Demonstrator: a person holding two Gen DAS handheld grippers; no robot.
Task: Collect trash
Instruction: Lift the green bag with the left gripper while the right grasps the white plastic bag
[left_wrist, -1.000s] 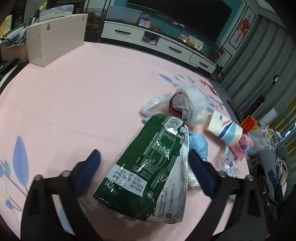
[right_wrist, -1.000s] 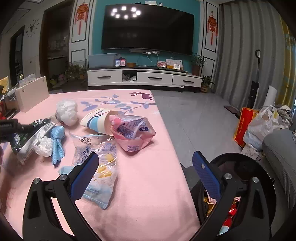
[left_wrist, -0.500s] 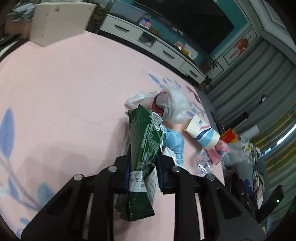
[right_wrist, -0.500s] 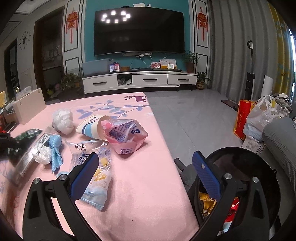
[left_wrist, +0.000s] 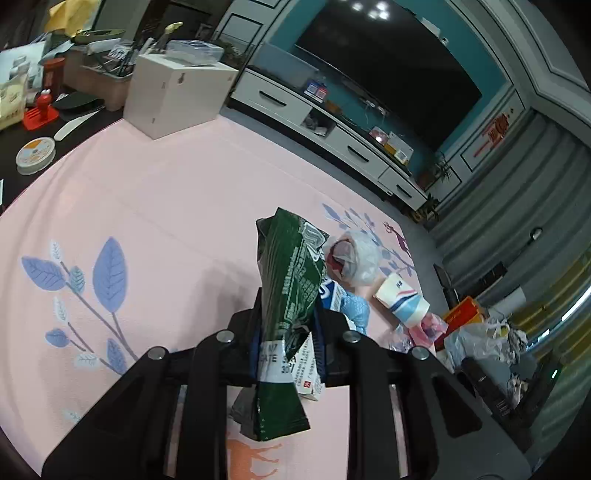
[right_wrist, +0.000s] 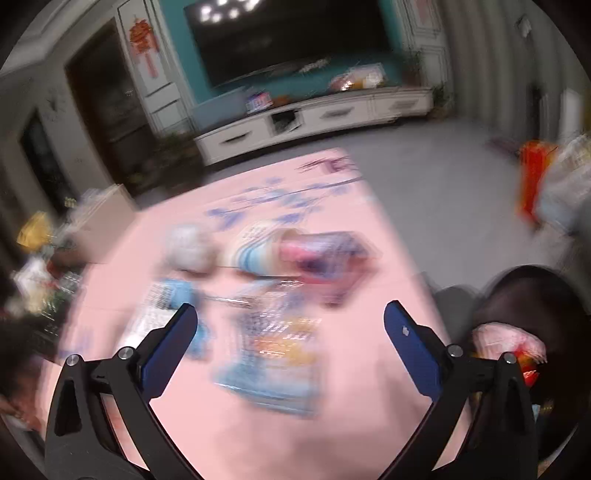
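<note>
Left gripper (left_wrist: 286, 328): clamping a green snack bag (left_wrist: 290, 280), jaws pressing its middle, the bag standing lifted above the pink tablecloth (left_wrist: 155, 206).
Right gripper (right_wrist: 290, 332): hanging with jaws spread wide, gripping nothing, over a blurred blue-and-yellow wrapper (right_wrist: 275, 350).
Beyond the bag: a striped paper cup (left_wrist: 402, 301) lying on its side, a crumpled clear plastic bag (left_wrist: 354, 258) beside it.
Table's edge: a dark bin (right_wrist: 517, 295) sitting just beside it.

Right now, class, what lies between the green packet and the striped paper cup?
In the left wrist view, between green packet and striped paper cup: a crumpled clear bag and blue cloth.
</note>
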